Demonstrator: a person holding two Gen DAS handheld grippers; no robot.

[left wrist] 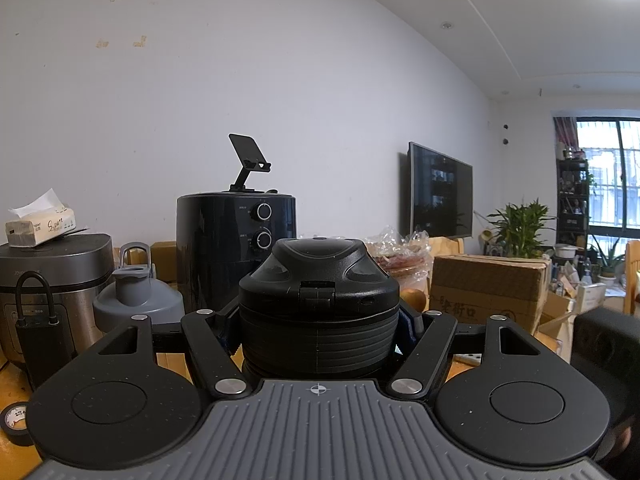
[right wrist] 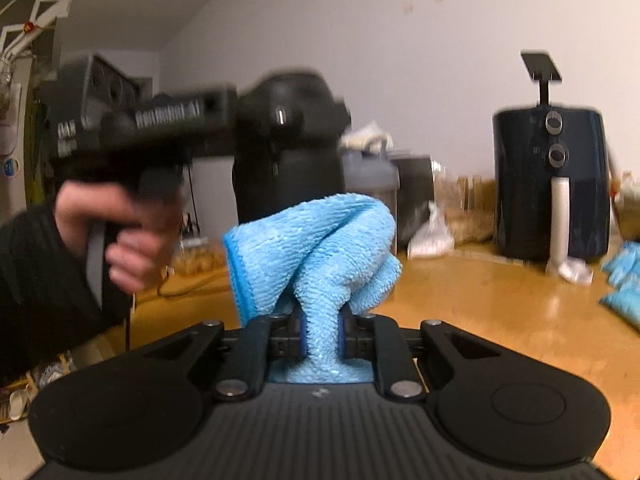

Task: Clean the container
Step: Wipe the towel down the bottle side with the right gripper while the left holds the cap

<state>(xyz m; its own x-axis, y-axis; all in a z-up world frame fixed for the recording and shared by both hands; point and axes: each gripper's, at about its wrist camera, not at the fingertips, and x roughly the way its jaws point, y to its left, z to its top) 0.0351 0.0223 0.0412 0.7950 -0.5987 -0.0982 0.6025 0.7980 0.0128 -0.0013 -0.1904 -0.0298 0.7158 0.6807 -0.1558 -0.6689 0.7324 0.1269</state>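
Observation:
A black container (left wrist: 320, 300) with a domed, ribbed lid stands upright between the fingers of my left gripper (left wrist: 320, 322), which is shut on its body just below the lid. In the right wrist view the same container (right wrist: 288, 152) shows at the left centre, with a person's hand (right wrist: 120, 232) on the left gripper's handle. My right gripper (right wrist: 320, 336) is shut on a light blue microfibre cloth (right wrist: 316, 240). The cloth bunches up above the jaws, in front of and below the container. Whether cloth and container touch is unclear in the blur.
On the wooden table (right wrist: 500, 312) stand a dark air fryer (left wrist: 236, 248) with a phone stand on top, a rice cooker (left wrist: 52, 280) bearing a tissue pack (left wrist: 40, 226), a grey shaker bottle (left wrist: 136, 296) and a cardboard box (left wrist: 488, 288). Blue packets (right wrist: 624, 292) lie at the right.

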